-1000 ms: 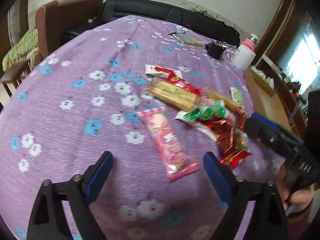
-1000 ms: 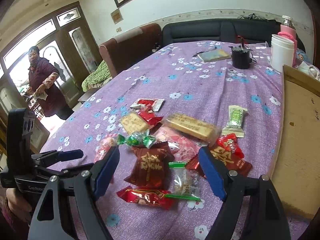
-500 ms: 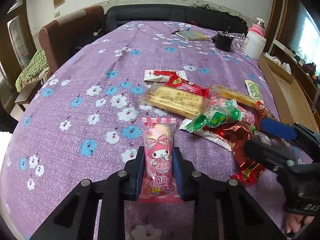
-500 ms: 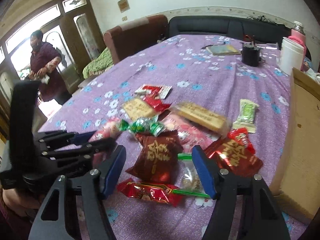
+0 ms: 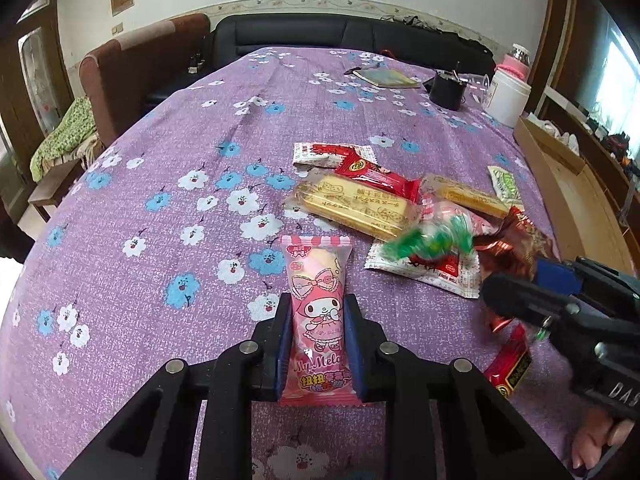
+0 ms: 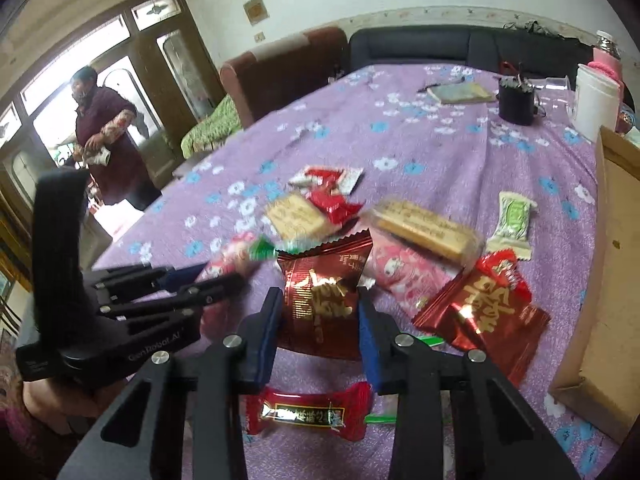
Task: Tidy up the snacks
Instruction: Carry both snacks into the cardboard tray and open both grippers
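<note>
My left gripper (image 5: pixel 318 312) is shut on a pink My Melody snack packet (image 5: pixel 318 300) at the near side of the purple flowered tablecloth (image 5: pixel 160 200). My right gripper (image 6: pixel 318 312) is shut on a dark red foil snack bag (image 6: pixel 320 292) and shows at the right of the left wrist view (image 5: pixel 560 300). A pile of snacks lies just beyond: a yellow biscuit pack (image 5: pixel 352 204), a red packet (image 5: pixel 376 176), a green-ended candy (image 5: pixel 432 240), a second red foil bag (image 6: pixel 484 312) and a small red candy (image 6: pixel 308 412).
An open cardboard box (image 6: pixel 612 260) stands at the table's right edge. A black cup (image 6: pixel 516 104), a white jar (image 6: pixel 596 104) and a notebook (image 6: pixel 460 92) sit at the far end. A person (image 6: pixel 104 132) stands by the door at left.
Both grippers went from wide open to shut: the left closed on the pink packet, the right on the dark red foil bag. The green candy has shifted and is blurred.
</note>
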Motion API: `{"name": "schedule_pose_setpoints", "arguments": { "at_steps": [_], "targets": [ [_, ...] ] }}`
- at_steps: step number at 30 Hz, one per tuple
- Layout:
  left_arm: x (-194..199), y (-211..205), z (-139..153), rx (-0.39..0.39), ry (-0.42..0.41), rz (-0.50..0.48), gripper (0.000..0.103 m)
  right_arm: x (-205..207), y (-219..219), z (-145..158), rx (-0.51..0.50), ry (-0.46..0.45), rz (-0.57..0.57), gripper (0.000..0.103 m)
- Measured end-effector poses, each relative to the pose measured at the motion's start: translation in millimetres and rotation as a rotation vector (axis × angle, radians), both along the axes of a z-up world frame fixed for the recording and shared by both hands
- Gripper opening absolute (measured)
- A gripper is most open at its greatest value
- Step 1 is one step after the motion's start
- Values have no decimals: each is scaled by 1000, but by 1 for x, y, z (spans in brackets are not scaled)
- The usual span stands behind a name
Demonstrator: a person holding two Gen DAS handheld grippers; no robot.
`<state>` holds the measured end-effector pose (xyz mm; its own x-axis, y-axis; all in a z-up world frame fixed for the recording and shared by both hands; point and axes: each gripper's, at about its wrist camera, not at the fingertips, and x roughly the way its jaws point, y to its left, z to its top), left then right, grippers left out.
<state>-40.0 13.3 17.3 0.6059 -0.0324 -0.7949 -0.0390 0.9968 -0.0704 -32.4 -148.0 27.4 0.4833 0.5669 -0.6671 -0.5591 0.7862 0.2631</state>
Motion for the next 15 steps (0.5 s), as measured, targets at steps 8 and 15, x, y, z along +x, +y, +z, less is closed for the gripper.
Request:
{"name": "schedule_pose_setpoints", "arguments": {
  "at_steps": [8,15],
  "targets": [
    [-9,2,18,-22,-45,1,24,2,-13,19,80,-46,-36,35],
    [-16,-9,37,-29,-83,-32,24,11,-33,29,136,-49,-92,35]
  ]
}}
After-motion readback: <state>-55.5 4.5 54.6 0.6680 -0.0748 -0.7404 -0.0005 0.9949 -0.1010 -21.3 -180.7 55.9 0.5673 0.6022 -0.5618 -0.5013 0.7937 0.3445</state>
